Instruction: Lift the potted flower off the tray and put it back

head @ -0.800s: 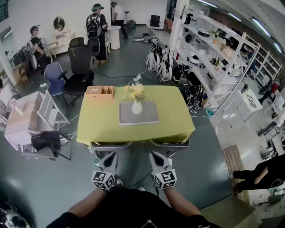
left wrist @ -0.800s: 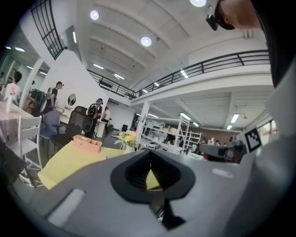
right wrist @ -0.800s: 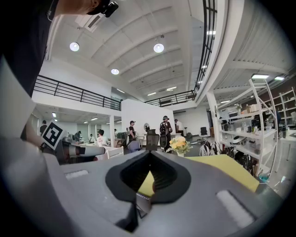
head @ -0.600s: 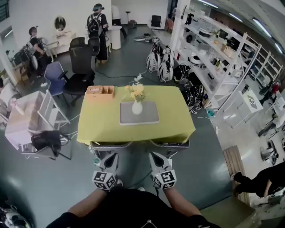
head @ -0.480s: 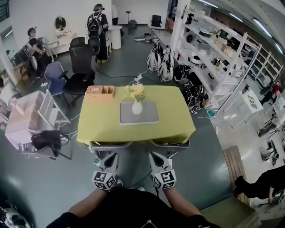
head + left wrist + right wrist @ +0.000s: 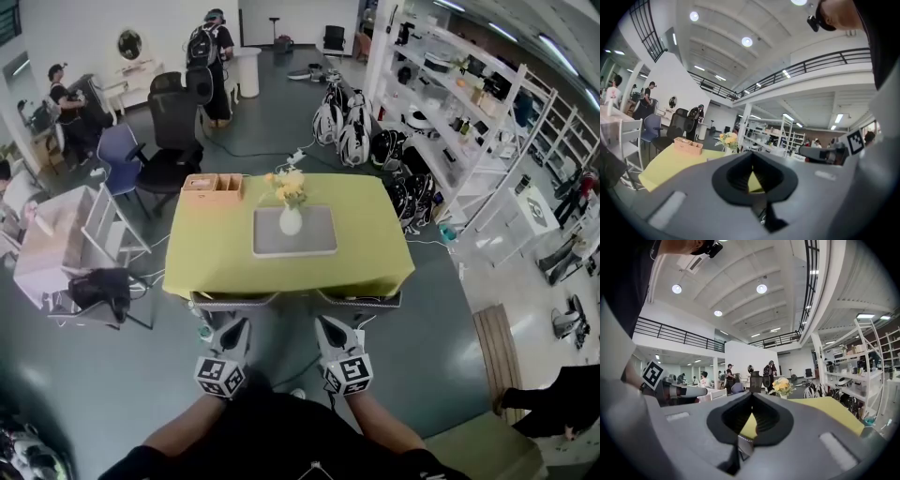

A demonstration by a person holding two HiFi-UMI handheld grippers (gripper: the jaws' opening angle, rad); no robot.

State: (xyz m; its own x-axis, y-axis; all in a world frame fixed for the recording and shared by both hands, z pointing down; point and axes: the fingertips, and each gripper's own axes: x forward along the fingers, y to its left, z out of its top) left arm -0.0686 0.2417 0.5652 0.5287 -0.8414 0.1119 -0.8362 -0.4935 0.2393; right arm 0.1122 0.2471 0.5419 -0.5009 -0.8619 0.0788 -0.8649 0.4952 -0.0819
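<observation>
The potted flower (image 6: 291, 221), yellow blooms in a small white vase, stands upright on the grey tray (image 6: 314, 242) in the middle of the yellow-green table (image 6: 211, 253). Both grippers hover side by side short of the table's near edge, well away from the vase. The left gripper (image 6: 234, 302) is shut with nothing in it, and so is the right gripper (image 6: 358, 302). In the left gripper view the flower (image 6: 727, 139) shows over the closed left gripper (image 6: 752, 157). The right gripper view has the flower (image 6: 782, 386) just above the closed right gripper (image 6: 752, 397).
A wooden box (image 6: 212, 184) sits at the table's far left corner. Office chairs (image 6: 173, 141) and people stand behind the table. White shelving (image 6: 469, 112) and bags (image 6: 352, 131) line the right side. A white rack (image 6: 84, 234) stands at the left.
The table, tray and flower sit a little lower in the head view. Both grippers keep their place and stay shut. People in the background have shifted.
</observation>
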